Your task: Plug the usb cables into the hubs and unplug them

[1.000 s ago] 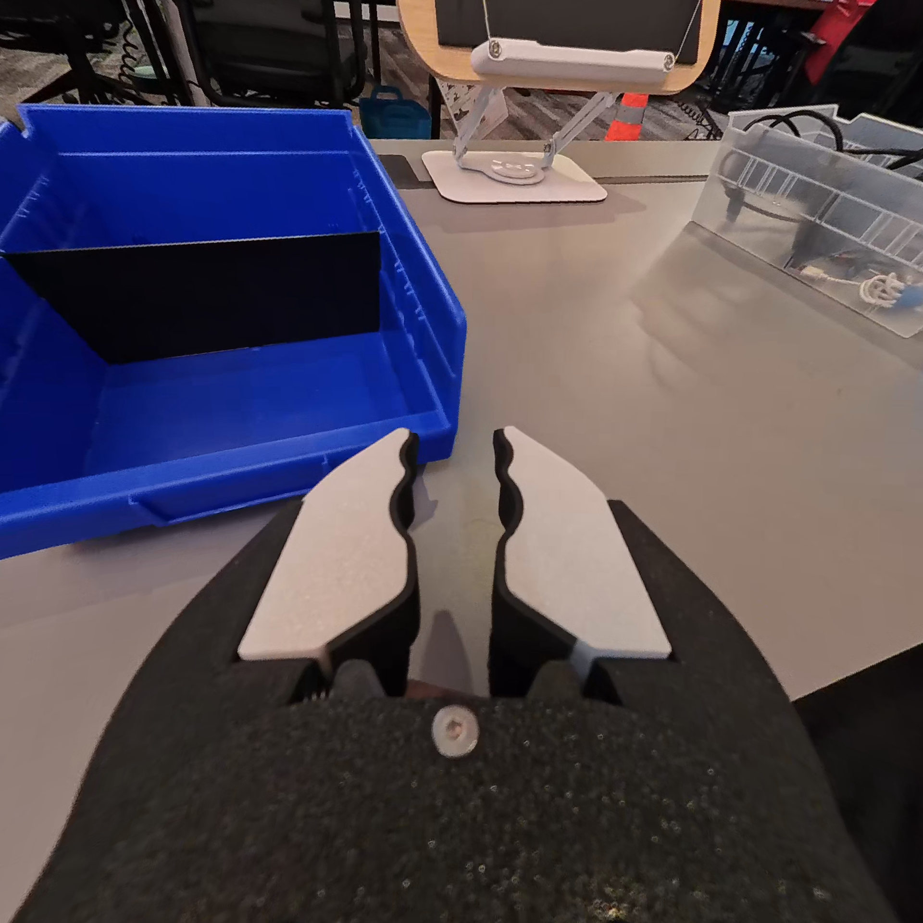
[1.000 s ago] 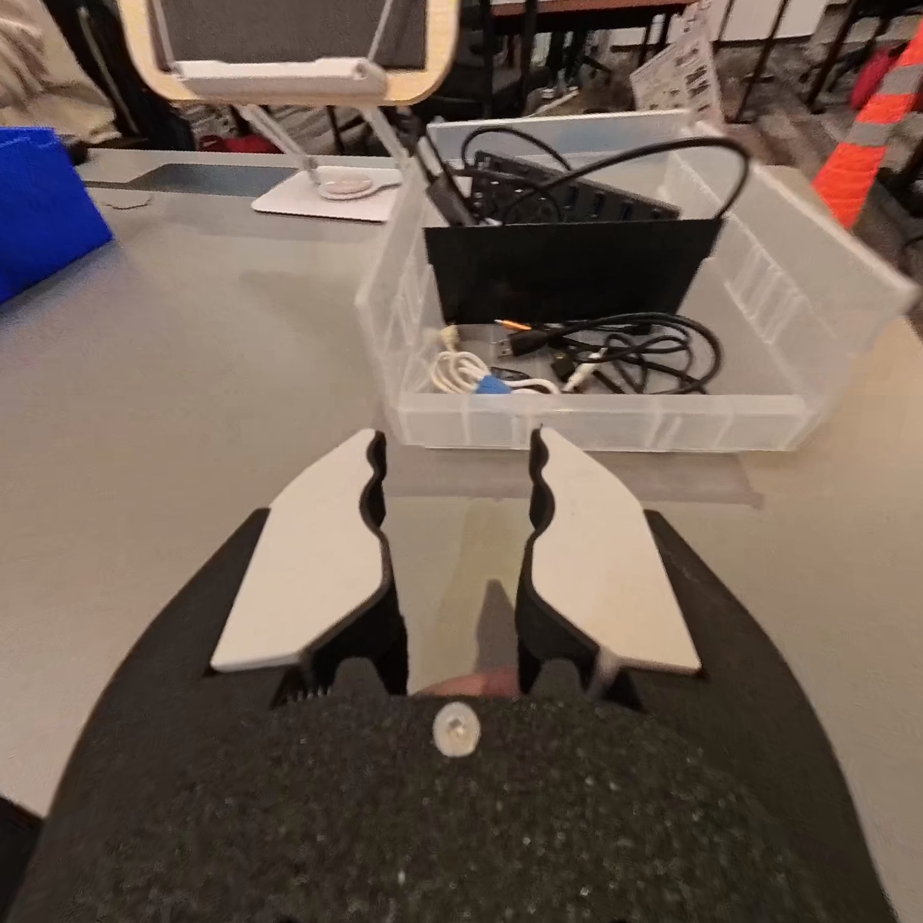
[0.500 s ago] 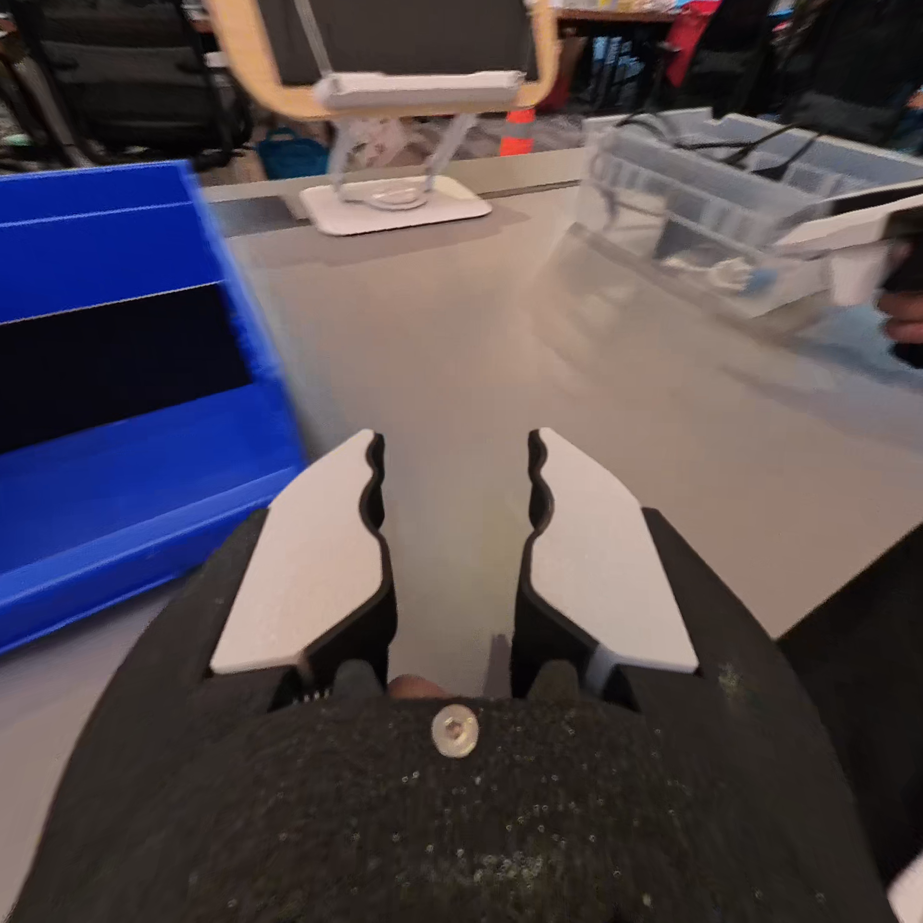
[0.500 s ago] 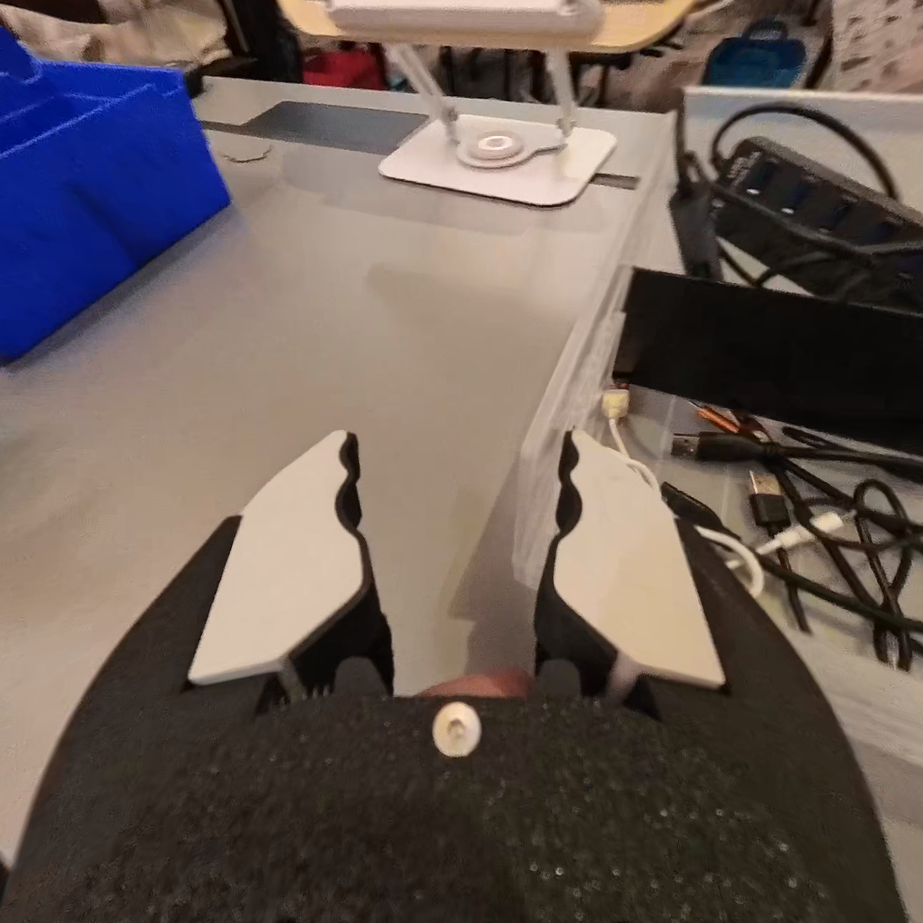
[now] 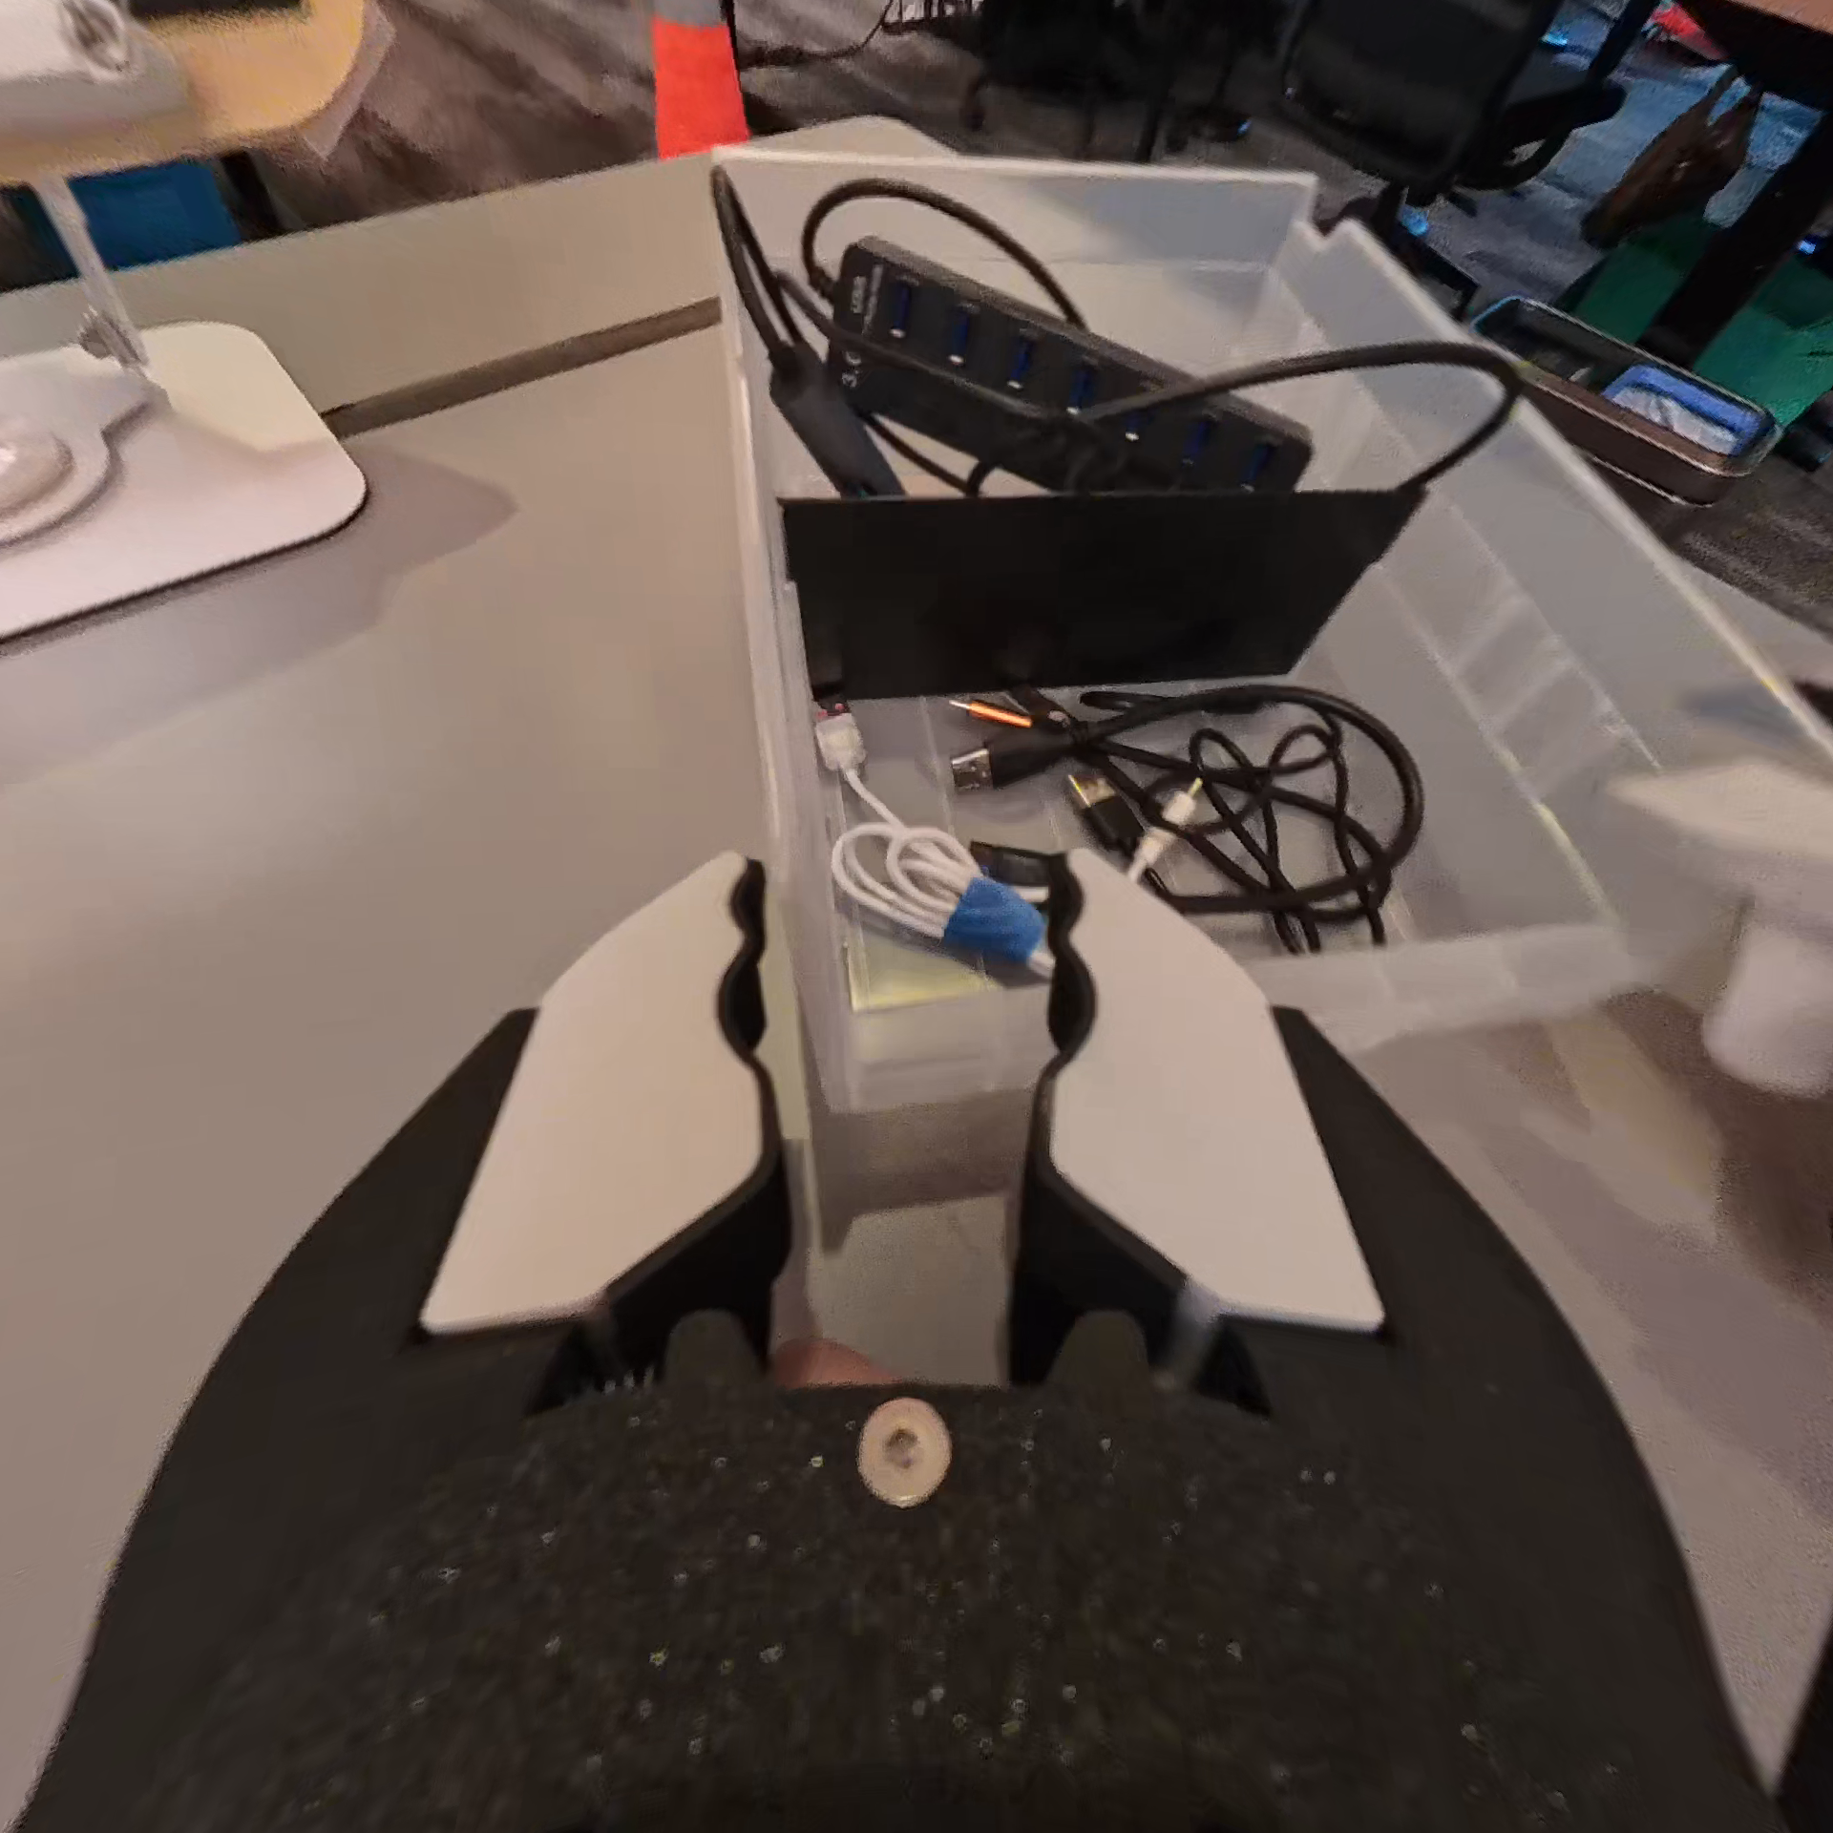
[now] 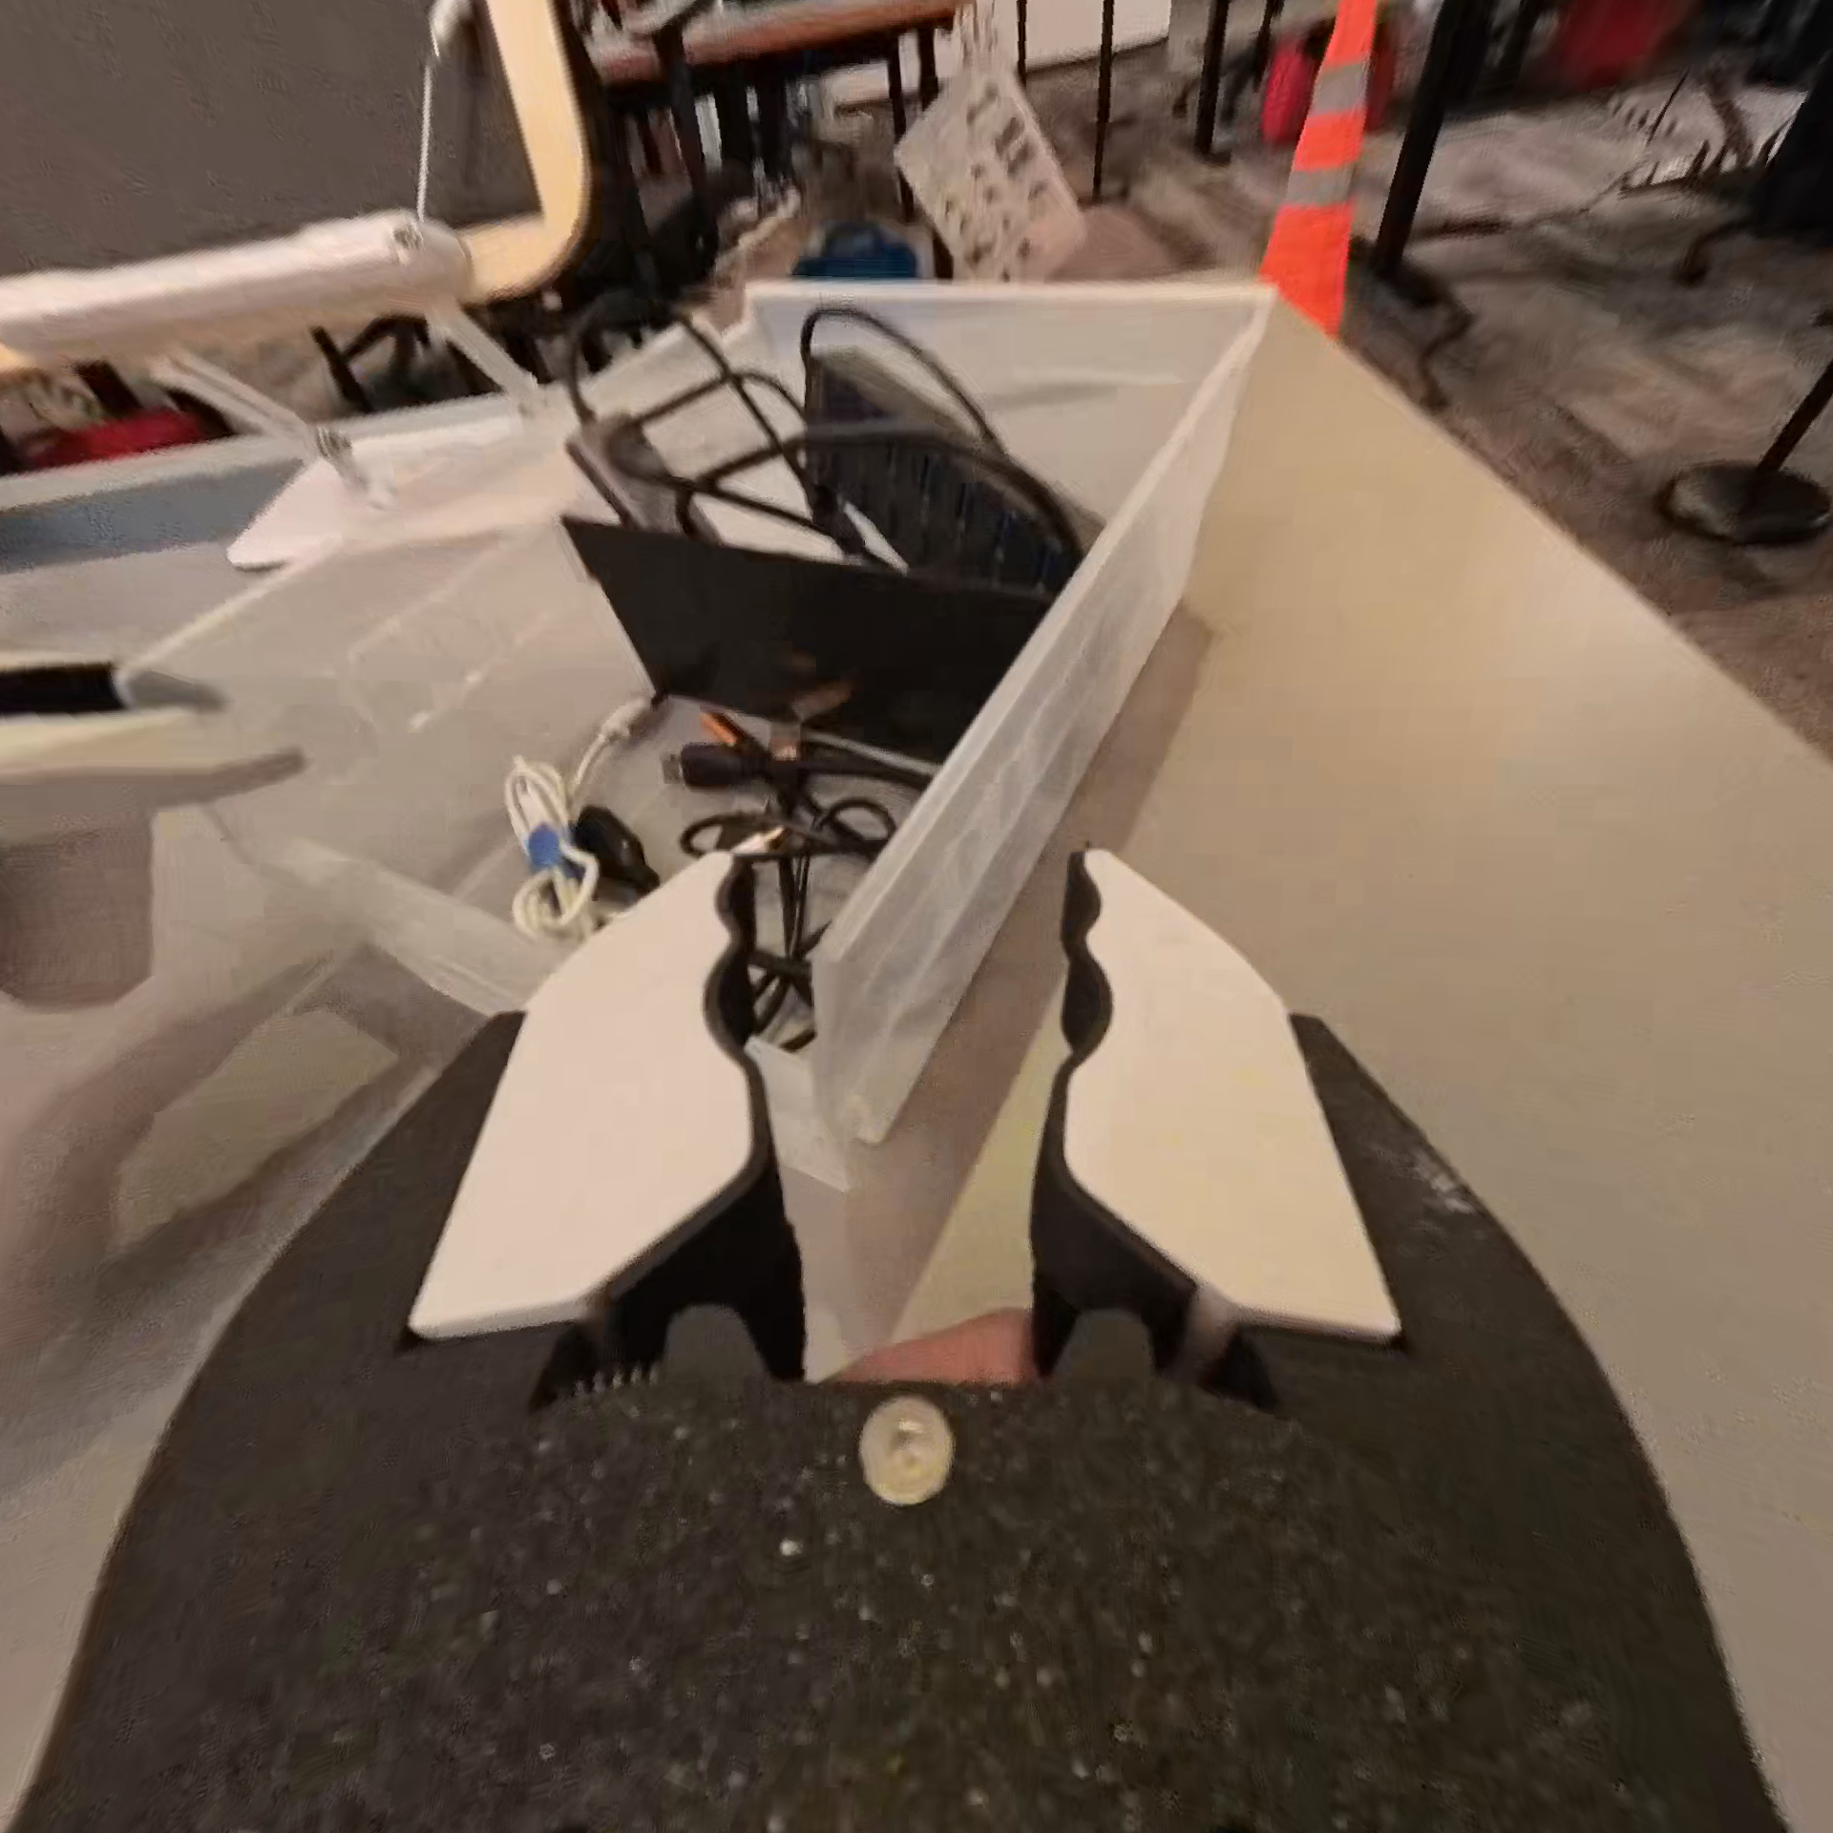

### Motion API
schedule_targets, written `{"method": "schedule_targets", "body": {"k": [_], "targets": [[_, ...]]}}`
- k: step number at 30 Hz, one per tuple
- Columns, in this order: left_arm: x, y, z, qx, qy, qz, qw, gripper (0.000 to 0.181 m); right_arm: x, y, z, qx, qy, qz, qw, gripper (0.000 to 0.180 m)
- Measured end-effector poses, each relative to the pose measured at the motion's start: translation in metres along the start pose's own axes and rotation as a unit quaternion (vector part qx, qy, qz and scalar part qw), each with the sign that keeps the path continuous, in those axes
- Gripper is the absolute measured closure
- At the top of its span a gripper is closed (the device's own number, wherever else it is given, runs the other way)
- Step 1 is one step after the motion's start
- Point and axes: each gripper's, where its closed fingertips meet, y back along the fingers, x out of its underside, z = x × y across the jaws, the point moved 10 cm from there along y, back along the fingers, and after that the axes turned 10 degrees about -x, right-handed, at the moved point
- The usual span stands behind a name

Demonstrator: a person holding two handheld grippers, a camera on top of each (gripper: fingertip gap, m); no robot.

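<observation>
At the far right corner of the grey worktop (image 5: pixel 298 893), a clear plastic bin (image 5: pixel 1547 635) is sitting, split by a black divider (image 5: pixel 1071 595). Behind the divider a long black hub (image 5: pixel 1071 382) with a row of blue ports is lying tilted, its black lead looping over the bin. In the near compartment, a coiled white cable (image 5: pixel 913 883) with a blue wrap is lying beside tangled black cables (image 5: pixel 1280 823). The left tool (image 5: pixel 908 893) is hovering spread and empty over the bin's near left corner; the right tool (image 6: pixel 898 893) is straddling the bin's right wall, fingers apart, gripping nothing.
</observation>
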Motion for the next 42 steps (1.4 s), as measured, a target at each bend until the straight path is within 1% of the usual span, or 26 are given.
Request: {"method": "schedule_targets", "body": {"k": [1,2,3,4,5,6,7,8,9,10,13,15,18,22,24,27,30,32,33,35,37,38,39,41,42], "targets": [[-0.002,-0.009,0.001,0.0,0.004,0.012,1.0,0.139,0.005,-0.006,0.004,0.0,0.002,0.022,1.0,0.121],[-0.002,-0.016,0.003,-0.011,0.008,0.025,1.0,0.145,0.009,-0.011,0.009,0.01,0.01,0.034,0.999,0.123],[-0.002,-0.019,0.006,-0.023,0.011,0.026,0.999,0.158,0.012,-0.016,0.012,0.028,0.016,0.042,0.999,0.133],[-0.001,-0.02,0.008,-0.031,0.01,0.026,0.999,0.174,0.015,-0.02,0.013,0.045,0.015,0.052,0.998,0.149],[-0.001,-0.019,0.009,-0.027,0.004,0.026,0.999,0.177,0.016,-0.023,0.014,0.063,0.013,0.052,0.997,0.147],[0.001,-0.019,0.008,-0.025,0.003,0.022,0.999,0.178,0.014,-0.023,0.015,0.076,0.011,0.054,0.996,0.149],[0.003,-0.016,0.008,-0.031,0.0,0.014,0.999,0.178,0.012,-0.023,0.015,0.088,0.003,0.057,0.994,0.155],[0.006,-0.013,0.007,-0.041,-0.009,0.003,0.999,0.177,0.009,-0.022,0.014,0.105,-0.009,0.057,0.993,0.169],[0.01,-0.008,0.006,-0.046,-0.019,-0.008,0.999,0.177,0.007,-0.021,0.014,0.112,-0.009,0.059,0.992,0.173],[0.015,-0.002,0.006,-0.05,-0.024,-0.019,0.998,0.177,0.007,-0.022,0.017,0.122,-0.004,0.065,0.99,0.176],[0.029,0.029,0.018,-0.082,-0.019,-0.054,0.995,0.177,0.003,-0.019,0.039,0.106,-0.003,0.065,0.992,0.177],[0.038,0.057,0.034,-0.111,-0.016,-0.074,0.991,0.177,-0.003,-0.019,0.065,0.083,0.008,0.048,0.995,0.178],[0.052,0.097,0.067,-0.162,-0.014,-0.082,0.983,0.176,-0.013,-0.028,0.112,0.042,0.041,0.021,0.998,0.178],[0.064,0.137,0.114,-0.238,-0.012,-0.083,0.968,0.177,-0.01,-0.059,0.17,-0.029,0.037,0.031,0.998,0.178],[0.074,0.148,0.136,-0.262,-0.009,-0.075,0.962,0.177,-0.004,-0.074,0.194,-0.055,0.036,0.04,0.997,0.178],[0.09,0.155,0.159,-0.281,0.002,-0.057,0.958,0.177,0.008,-0.091,0.221,-0.071,0.051,0.047,0.995,0.177],[0.098,0.154,0.167,-0.285,-0.017,-0.026,0.958,0.175,0.021,-0.099,0.228,-0.079,0.071,0.034,0.994,0.177],[0.102,0.154,0.167,-0.262,-0.007,-0.015,0.965,0.168,0.027,-0.102,0.223,-0.096,0.091,0.024,0.991,0.176],[0.101,0.159,0.166,-0.24,0.01,-0.02,0.97,0.161,0.027,-0.102,0.22,-0.115,0.102,0.03,0.988,0.175],[0.098,0.179,0.168,-0.207,0.062,-0.054,0.975,0.156,0.024,-0.094,0.214,-0.168,0.105,0.072,0.978,0.171],[0.102,0.212,0.178,-0.202,0.114,-0.095,0.968,0.15,0.014,-0.074,0.207,-0.241,0.048,0.084,0.966,0.162],[0.108,0.23,0.188,-0.208,0.136,-0.104,0.963,0.148,0.009,-0.062,0.202,-0.275,0.02,0.082,0.958,0.156],[0.117,0.249,0.201,-0.221,0.156,-0.108,0.957,0.147,0.006,-0.048,0.197,-0.309,0.006,0.078,0.948,0.161],[0.142,0.281,0.238,-0.267,0.182,-0.097,0.941,0.143,0.008,-0.023,0.19,-0.357,0.01,0.074,0.931,0.163],[0.155,0.293,0.26,-0.296,0.188,-0.078,0.933,0.138,0.012,-0.013,0.187,-0.36,0.023,0.077,0.929,0.164]]}}
